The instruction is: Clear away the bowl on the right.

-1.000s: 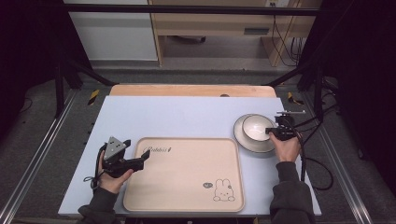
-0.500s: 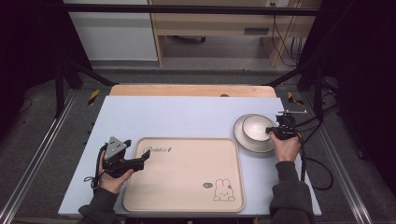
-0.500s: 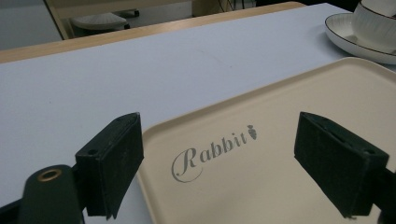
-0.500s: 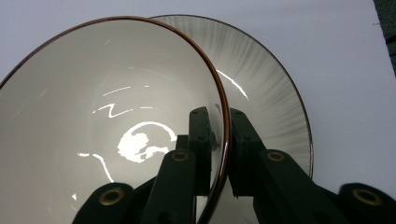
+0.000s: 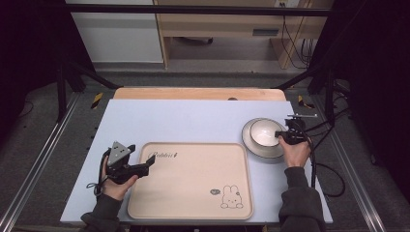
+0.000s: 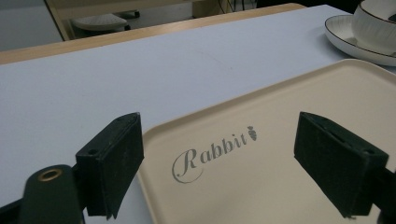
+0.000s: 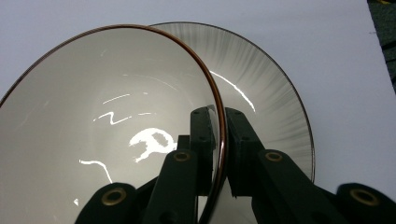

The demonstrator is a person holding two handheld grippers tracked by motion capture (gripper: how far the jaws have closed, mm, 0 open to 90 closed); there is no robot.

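A white bowl [image 5: 265,131] with a dark rim rests on a white plate [image 5: 251,144] at the table's right. My right gripper [image 5: 281,136] is shut on the bowl's [image 7: 102,121] near rim, one jaw inside and one outside, with the plate [image 7: 266,93] beneath. A beige tray [image 5: 191,179] printed with "Rabbit" and a rabbit figure lies at the front middle. My left gripper [image 5: 151,161] is open, hovering over the tray's [image 6: 280,154] near-left corner with nothing between its jaws; the bowl [image 6: 378,21] and plate [image 6: 348,39] sit far off at top right.
The pale blue table top [image 5: 193,121] stretches bare behind the tray, with a wooden strip [image 5: 198,93] along its far edge. Black frame posts and cables stand to the right of the table.
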